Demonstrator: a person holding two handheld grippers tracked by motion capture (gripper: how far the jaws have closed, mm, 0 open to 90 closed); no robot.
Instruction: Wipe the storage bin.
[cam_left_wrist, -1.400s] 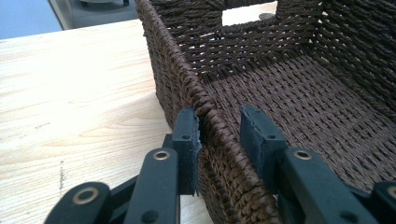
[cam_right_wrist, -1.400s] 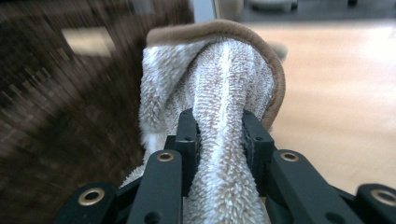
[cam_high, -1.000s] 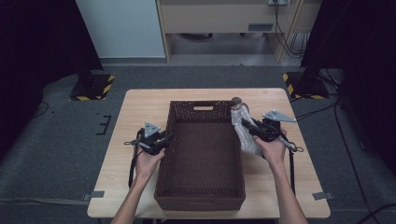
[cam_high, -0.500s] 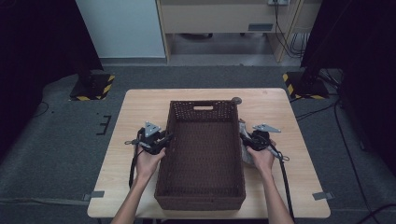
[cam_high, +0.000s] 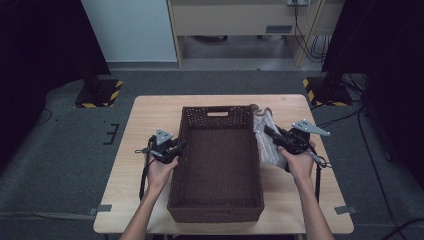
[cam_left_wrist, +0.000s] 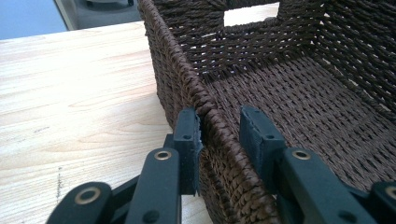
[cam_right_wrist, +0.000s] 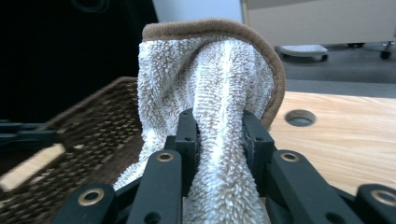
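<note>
1. high view: table (cam_high: 150, 115) carries the wicker basket (cam_high: 217, 212), nothing inside yet.
2. towel (cam_high: 265, 142) hangs just beside the basket's right wall, not over it; putting it in remains.
3. right gripper (cam_right_wrist: 219, 133) clamps the towel.
4. left gripper (cam_left_wrist: 219, 133) straddles the left rim, one pad touching; firm grip unclear.

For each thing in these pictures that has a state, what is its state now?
Basket: upright on the table, nothing inside.
Towel: bunched, pinched and lifted beside the basket's right wall.
Left gripper: jaws astride the basket's left wall, one pad touching it.
Right gripper: shut on the towel.
</note>
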